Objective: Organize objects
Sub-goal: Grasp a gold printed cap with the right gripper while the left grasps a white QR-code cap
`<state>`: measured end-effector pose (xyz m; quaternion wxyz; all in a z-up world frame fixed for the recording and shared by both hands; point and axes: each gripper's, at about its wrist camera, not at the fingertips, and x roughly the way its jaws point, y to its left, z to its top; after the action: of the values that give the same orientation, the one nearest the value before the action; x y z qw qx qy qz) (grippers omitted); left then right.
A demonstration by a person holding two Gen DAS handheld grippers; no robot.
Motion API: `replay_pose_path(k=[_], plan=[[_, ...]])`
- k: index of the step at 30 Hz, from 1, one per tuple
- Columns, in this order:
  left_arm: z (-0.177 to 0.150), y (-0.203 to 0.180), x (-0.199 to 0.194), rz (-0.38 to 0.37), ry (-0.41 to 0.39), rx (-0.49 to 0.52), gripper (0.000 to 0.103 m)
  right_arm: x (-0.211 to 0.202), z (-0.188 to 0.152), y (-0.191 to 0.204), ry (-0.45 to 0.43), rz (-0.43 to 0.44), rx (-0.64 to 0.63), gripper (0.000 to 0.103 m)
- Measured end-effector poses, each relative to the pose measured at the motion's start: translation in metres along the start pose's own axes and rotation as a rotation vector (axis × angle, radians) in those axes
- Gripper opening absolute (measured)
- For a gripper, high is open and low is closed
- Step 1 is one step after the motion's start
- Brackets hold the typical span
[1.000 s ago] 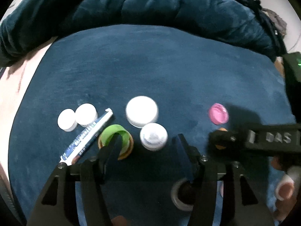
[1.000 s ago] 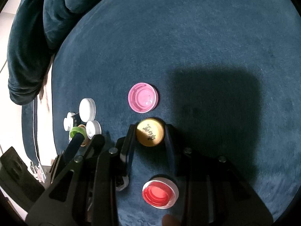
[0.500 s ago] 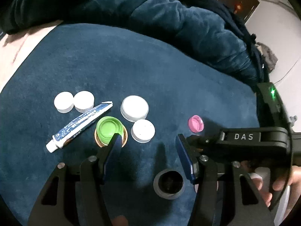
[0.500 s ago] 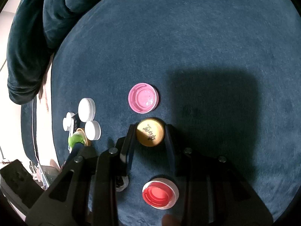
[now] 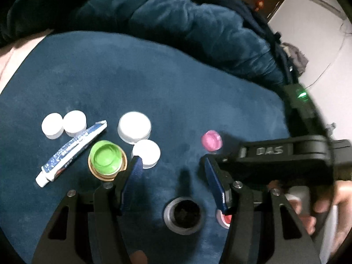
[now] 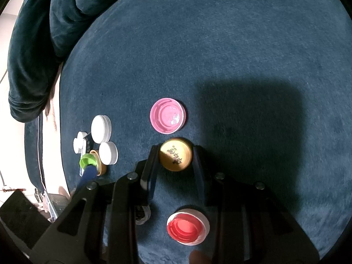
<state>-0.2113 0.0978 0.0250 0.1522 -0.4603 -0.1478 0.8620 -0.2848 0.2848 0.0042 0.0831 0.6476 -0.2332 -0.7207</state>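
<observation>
Right gripper jaws clamping round yellow-gold printed plastic cap, resting on dark blue plush surface beside pink cap. Thin rim possibly slipping during lift. Left gripper jaws standing apart, empty, risking nudging white cap.

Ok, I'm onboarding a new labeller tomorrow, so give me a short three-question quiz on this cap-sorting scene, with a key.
1. True or false: the right gripper is shut on the yellow cap.
2. Multiple choice: the green cap sits
A. inside a gold-rimmed lid
B. on top of the toothpaste tube
C. between the left gripper's fingers
3. Fill in: directly beyond the yellow cap, lying open side up on the blue cloth, is the ___ cap.

Key
1. True; both fingers press its sides.
2. A; the gold-rimmed lid shows around it, beside the toothpaste tube. The left gripper is open and holds nothing.
3. Pink.
</observation>
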Motion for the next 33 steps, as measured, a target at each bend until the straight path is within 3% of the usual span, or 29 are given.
replay_pose_path(k=[9, 10, 12, 20, 27, 33], plan=[[0.006, 0.004, 0.02, 0.109, 0.012, 0.005, 0.059, 0.0, -0.001, 0.001, 0.0, 0.001, 0.003, 0.032], [0.007, 0.003, 0.024, 0.141, 0.024, 0.019, 0.055, 0.0, -0.002, 0.001, 0.0, 0.001, 0.002, 0.032], [0.009, -0.001, 0.029, 0.214, 0.04, 0.061, 0.03, 0.001, -0.001, 0.001, -0.001, -0.002, -0.003, 0.032], [0.005, 0.001, 0.009, 0.205, 0.038, 0.077, 0.03, -0.006, -0.004, 0.006, -0.023, -0.021, -0.029, 0.031], [0.002, 0.0, -0.054, 0.211, -0.016, 0.103, 0.03, -0.028, -0.027, 0.024, -0.053, 0.034, -0.037, 0.031], [-0.005, 0.023, -0.155, 0.26, -0.109, 0.083, 0.03, -0.035, -0.067, 0.087, -0.053, 0.071, -0.196, 0.031]])
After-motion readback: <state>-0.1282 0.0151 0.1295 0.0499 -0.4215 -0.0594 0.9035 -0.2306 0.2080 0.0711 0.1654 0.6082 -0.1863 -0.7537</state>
